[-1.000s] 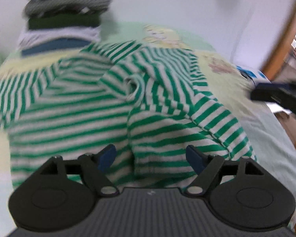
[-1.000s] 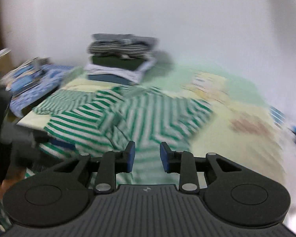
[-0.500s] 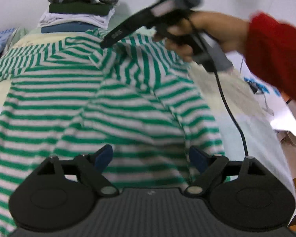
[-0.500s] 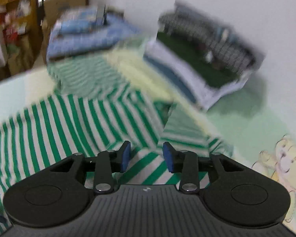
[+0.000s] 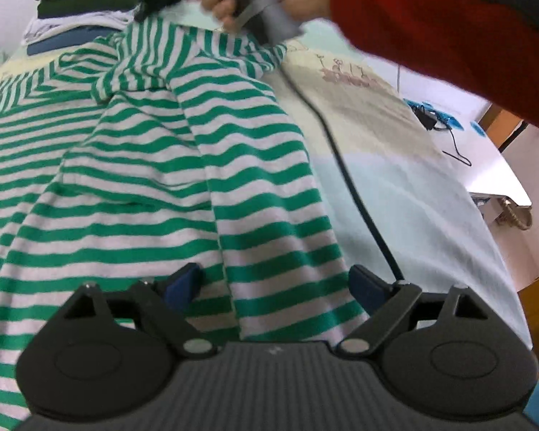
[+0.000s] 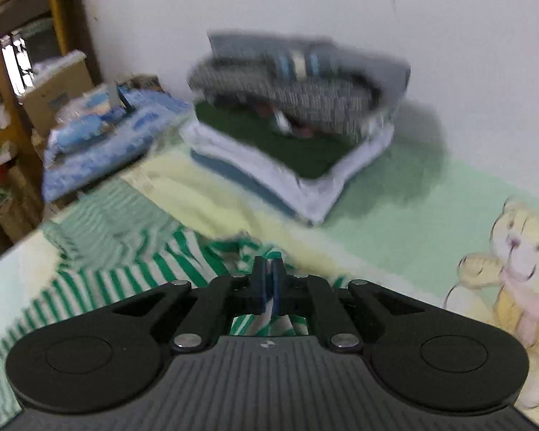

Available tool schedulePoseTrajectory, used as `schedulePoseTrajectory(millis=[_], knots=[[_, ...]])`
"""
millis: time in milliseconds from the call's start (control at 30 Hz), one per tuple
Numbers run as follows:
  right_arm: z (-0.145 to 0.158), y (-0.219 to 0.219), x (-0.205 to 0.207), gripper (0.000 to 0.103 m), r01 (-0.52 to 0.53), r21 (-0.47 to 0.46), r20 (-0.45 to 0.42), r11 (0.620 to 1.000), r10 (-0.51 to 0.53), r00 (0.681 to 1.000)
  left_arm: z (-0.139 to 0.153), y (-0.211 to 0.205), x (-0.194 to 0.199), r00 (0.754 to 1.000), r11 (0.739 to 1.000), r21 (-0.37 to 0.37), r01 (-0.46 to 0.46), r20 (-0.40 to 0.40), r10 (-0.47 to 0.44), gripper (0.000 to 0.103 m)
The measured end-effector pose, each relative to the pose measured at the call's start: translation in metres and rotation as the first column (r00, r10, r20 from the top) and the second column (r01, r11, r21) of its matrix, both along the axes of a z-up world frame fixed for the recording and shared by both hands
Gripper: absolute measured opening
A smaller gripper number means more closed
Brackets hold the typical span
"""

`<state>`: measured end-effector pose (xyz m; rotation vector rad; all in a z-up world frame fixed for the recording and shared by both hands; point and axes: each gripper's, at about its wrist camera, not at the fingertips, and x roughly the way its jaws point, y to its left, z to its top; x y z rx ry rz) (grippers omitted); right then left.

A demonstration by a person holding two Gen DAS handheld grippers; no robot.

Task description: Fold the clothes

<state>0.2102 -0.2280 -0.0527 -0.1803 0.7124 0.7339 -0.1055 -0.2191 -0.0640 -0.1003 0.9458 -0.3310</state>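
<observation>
Shirt [image 5: 154, 179], 1, green-striped, flat on bed [image 5: 406, 194]. R gripper [image 6: 268, 283] jaws pinching its fabric; L gripper [image 5: 273, 283] jaws wide, just opened, over hem. 1 pile [image 6: 291, 115] behind.

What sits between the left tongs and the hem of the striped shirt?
Nothing visible. The left tongs stand open right over the striped shirt, cloth showing between the pads with no other thing on it. A black cable runs along the shirt's right edge, close by the right pad. The right tongs already pinch the far end.
</observation>
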Motion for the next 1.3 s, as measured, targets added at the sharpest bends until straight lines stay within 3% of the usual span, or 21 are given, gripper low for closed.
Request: schedulePoseTrajectory(millis=[100, 200, 267, 300, 400, 533, 600, 633, 667, 700, 767, 900, 967, 1067, 1133, 1233, 1300], knots=[[-0.023, 0.006, 0.001, 0.004, 0.007, -0.067, 0.029, 0.998, -0.005, 1.0, 0.001, 0.001, -0.001, 1.0, 1.0, 0.017, 0.001, -0.009, -0.001, 0.09], [-0.002, -0.026, -0.003, 0.019, 0.044, 0.039, 0.026, 0.998, -0.045, 0.999, 0.003, 0.005, -0.002, 1.0, 1.0, -0.017, 0.0, -0.025, -0.001, 0.09], [0.018, -0.047, -0.012, 0.022, 0.051, 0.082, 0.041, 0.995, -0.055, 0.998, 0.004, 0.01, 0.001, 1.0, 0.998, -0.063, -0.001, -0.031, 0.0, 0.09], [0.028, -0.054, -0.022, 0.023, 0.033, 0.082, 0.055, 0.996, -0.038, 0.998, 0.004, 0.012, 0.002, 0.999, 0.996, -0.086, -0.002, -0.033, 0.0, 0.087], [0.037, -0.069, -0.051, 0.025, -0.111, 0.088, -0.02, 0.99, 0.114, 0.993, 0.002, 0.013, 0.005, 0.999, 0.992, -0.128, 0.01, -0.041, -0.015, 0.087], [0.015, -0.064, -0.087, 0.027, -0.223, 0.026, -0.073, 0.975, 0.224, 0.972, 0.002, 0.016, 0.003, 0.999, 0.991, -0.132, 0.035, -0.034, -0.04, 0.088], [0.0, -0.056, -0.1, 0.024, -0.233, -0.002, -0.069, 0.972, 0.233, 0.97, 0.002, 0.017, 0.0, 0.999, 0.992, -0.125, 0.032, -0.027, -0.036, 0.081], [-0.007, -0.049, -0.102, 0.013, -0.204, -0.024, -0.058, 0.979, 0.203, 0.978, 0.002, 0.017, -0.002, 0.999, 0.993, -0.115, 0.031, -0.02, -0.034, 0.077], [-0.013, -0.045, -0.102, 0.009, -0.177, -0.029, -0.053, 0.984, 0.176, 0.983, 0.003, 0.015, -0.003, 0.999, 0.994, -0.102, 0.032, -0.013, -0.034, 0.066], [-0.015, -0.043, -0.1, 0.009, -0.156, -0.003, -0.06, 0.988, 0.155, 0.986, 0.004, 0.014, -0.004, 0.999, 0.996, -0.088, 0.033, -0.006, -0.034, 0.055], [-0.019, -0.037, -0.096, 0.01, -0.111, 0.049, -0.076, 0.993, 0.115, 0.99, 0.006, 0.017, -0.004, 1.0, 0.997, -0.079, 0.022, -0.004, -0.023, 0.047], [-0.01, -0.04, -0.1, 0.011, -0.082, 0.062, -0.061, 0.995, 0.086, 0.994, 0.006, 0.023, -0.003, 1.0, 0.995, -0.096, -0.001, -0.023, -0.001, 0.046], [0.001, -0.067, -0.101, 0.019, 0.012, 0.156, -0.037, 0.988, -0.006, 0.999, 0.004, 0.019, -0.007, 1.0, 0.998, -0.063, 0.011, -0.005, -0.012, 0.046], [0.001, -0.116, -0.084, 0.036, 0.232, 0.186, -0.093, 0.955, -0.218, 0.972, 0.004, 0.012, -0.012, 0.999, 0.999, -0.005, 0.034, 0.024, -0.034, 0.048], [-0.008, -0.14, -0.067, 0.035, 0.333, 0.169, -0.152, 0.928, -0.309, 0.939, 0.003, 0.01, -0.014, 0.998, 0.999, 0.019, 0.047, 0.032, -0.047, 0.05], [-0.029, -0.151, -0.04, 0.027, 0.403, 0.15, -0.232, 0.903, -0.364, 0.902, 0.002, 0.008, -0.013, 0.998, 0.998, 0.029, 0.06, 0.031, -0.061, 0.059], [-0.036, -0.149, -0.028, 0.025, 0.42, 0.127, -0.202, 0.899, -0.391, 0.898, 0.002, 0.008, -0.013, 0.998, 0.998, 0.028, 0.06, 0.027, -0.06, 0.063]])
